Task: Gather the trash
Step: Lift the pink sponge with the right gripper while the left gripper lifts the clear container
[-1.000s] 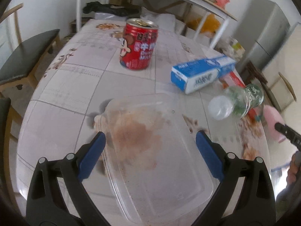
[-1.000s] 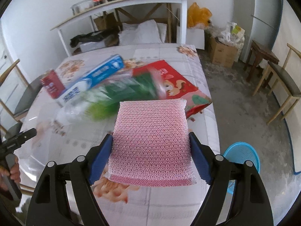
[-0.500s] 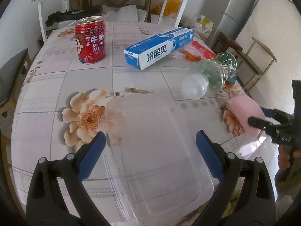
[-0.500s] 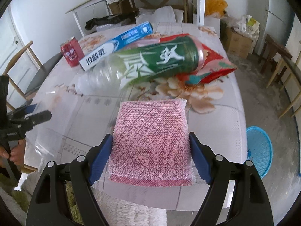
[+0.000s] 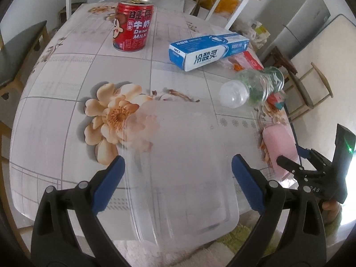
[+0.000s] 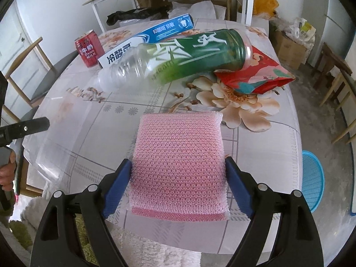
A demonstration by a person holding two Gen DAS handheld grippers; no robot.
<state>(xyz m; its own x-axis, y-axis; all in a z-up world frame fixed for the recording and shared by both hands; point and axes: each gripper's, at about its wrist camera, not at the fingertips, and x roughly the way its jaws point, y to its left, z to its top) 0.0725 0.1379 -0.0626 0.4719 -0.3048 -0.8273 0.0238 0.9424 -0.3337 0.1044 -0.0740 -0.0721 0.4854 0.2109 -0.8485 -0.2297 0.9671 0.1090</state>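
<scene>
— How would the pink mesh sponge (image 6: pixel 180 166) have handled?

— Probably light, soft, squashy; best pinched across its side edges. Sat lower centre on the worktop (image 6: pixel 267 146) edge, between the right hand-held gripper (image 6: pixel 179 189), jaws opening.

— And the left hand-held gripper (image 5: pixel 178 182)?

— Spread around a clear, stained plastic lid (image 5: pixel 182 162), seemingly thin and slippery.

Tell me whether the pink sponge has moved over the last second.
Yes. In the right wrist view the pink sponge has drawn back from the green bottle toward the near edge of the table.
</scene>
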